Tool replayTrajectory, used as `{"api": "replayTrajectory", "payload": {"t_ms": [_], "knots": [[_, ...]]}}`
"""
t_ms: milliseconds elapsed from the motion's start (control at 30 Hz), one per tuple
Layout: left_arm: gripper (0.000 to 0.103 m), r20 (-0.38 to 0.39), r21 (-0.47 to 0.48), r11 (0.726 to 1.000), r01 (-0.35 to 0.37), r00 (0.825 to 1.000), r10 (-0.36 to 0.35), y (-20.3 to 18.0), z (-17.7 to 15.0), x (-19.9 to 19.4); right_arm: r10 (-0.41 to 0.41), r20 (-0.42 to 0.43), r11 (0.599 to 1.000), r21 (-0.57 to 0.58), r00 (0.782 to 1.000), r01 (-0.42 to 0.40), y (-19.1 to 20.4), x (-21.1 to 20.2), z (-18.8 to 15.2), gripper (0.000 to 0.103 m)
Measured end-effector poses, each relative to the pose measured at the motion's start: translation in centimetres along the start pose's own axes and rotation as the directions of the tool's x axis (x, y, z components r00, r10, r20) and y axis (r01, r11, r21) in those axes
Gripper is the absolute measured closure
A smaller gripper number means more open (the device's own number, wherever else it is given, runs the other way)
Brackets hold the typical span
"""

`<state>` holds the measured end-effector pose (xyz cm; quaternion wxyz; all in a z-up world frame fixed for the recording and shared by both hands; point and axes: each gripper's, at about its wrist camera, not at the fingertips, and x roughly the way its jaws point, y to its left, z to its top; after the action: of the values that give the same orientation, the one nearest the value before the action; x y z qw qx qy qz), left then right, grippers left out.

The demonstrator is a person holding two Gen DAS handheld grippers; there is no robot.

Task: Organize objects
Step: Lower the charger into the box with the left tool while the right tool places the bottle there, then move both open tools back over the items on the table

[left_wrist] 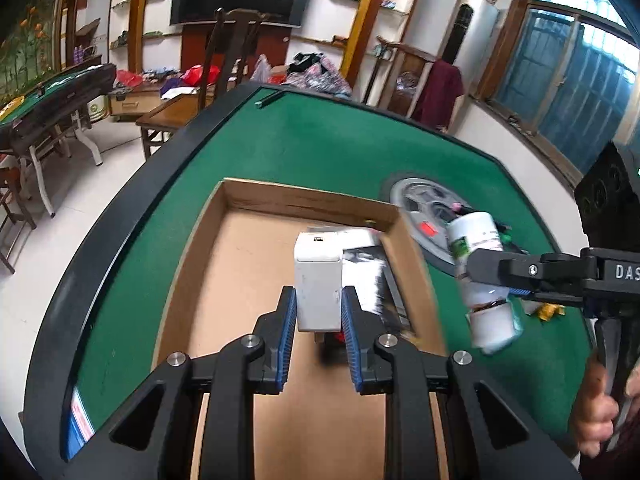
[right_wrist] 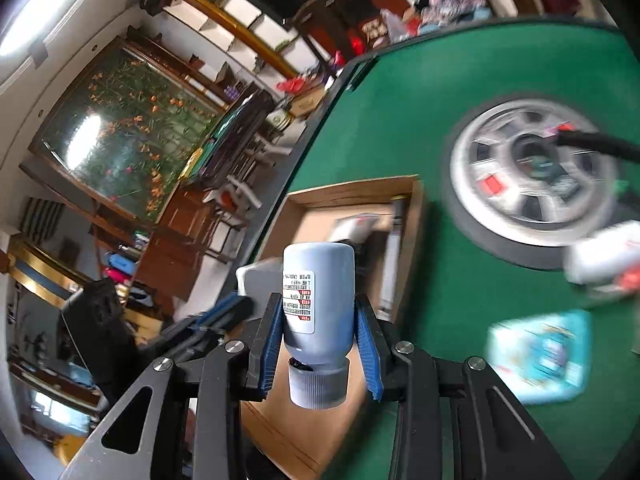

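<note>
Over the cardboard tray [left_wrist: 192, 240] near the counter's [left_wrist: 320, 140] left edge, my left claw [left_wrist: 319, 312] grips a stiff, light white box [left_wrist: 318, 280] mid-body, while my right claw [right_wrist: 319, 334] pinches a smooth, slippery-looking bottle [right_wrist: 318, 300] near its cap.

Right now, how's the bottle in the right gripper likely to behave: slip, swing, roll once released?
The bottle is pinched by the right gripper low on its smooth grey body, just above the ribbed cap, so it may pivot or slide. It looks like rigid plastic, probably not fragile. Being round, it could roll if laid flat in the cardboard box.
</note>
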<state>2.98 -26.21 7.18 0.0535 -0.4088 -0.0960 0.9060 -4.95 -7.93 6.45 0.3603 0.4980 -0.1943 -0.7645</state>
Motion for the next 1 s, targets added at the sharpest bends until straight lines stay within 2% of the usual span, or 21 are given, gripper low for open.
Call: {"api": "replayTrajectory", "payload": {"t_ms": [100,200,267,467,600,633,767,900,1000], "knots": [[0.081,-0.036,-0.04,0.999,0.003,0.999,-0.004,1.7,0.8,2.2,0.003,-0.045,1.0,0.028,0.999,-0.002,0.7,3.8,1.4,0.064],[0.081,-0.033,-0.071,0.997,0.025,0.999,-0.027,2.9,1.4,3.2,-0.013,-0.079,0.999,0.049,0.997,0.017,1.2,7.5,2.9,0.064],[0.081,-0.033,-0.077,0.997,0.005,0.999,-0.008,3.3,2.0,3.5,-0.038,-0.096,0.998,0.049,0.995,0.043,1.7,9.7,4.1,0.064],[0.081,-0.023,-0.105,0.994,0.006,1.0,-0.009,4.6,3.0,4.5,-0.114,-0.132,0.993,0.012,0.985,0.117,2.6,13.8,5.2,0.064],[0.08,-0.019,-0.12,0.993,0.006,1.0,-0.008,4.8,3.4,5.1,-0.149,-0.132,0.988,0.016,0.98,0.153,1.8,14.7,5.6,0.064],[0.077,-0.019,-0.127,0.992,0.011,1.0,-0.014,4.9,3.5,5.2,-0.157,-0.13,0.987,0.018,0.979,0.161,1.7,14.7,5.8,0.064],[0.041,0.002,-0.165,0.986,0.024,1.0,-0.024,5.5,3.4,4.7,-0.169,-0.123,0.984,0.033,0.978,0.175,1.5,14.6,6.1,0.06],[0.032,0.041,-0.184,0.982,0.05,0.998,-0.044,5.7,3.4,2.7,-0.158,-0.097,0.985,0.049,0.983,0.163,1.3,13.4,6.2,0.042],[0.029,0.06,-0.201,0.978,0.064,0.997,-0.052,5.5,2.9,0.7,-0.147,-0.068,0.987,0.057,0.987,0.151,1.2,11.8,6.1,0.039]]}}
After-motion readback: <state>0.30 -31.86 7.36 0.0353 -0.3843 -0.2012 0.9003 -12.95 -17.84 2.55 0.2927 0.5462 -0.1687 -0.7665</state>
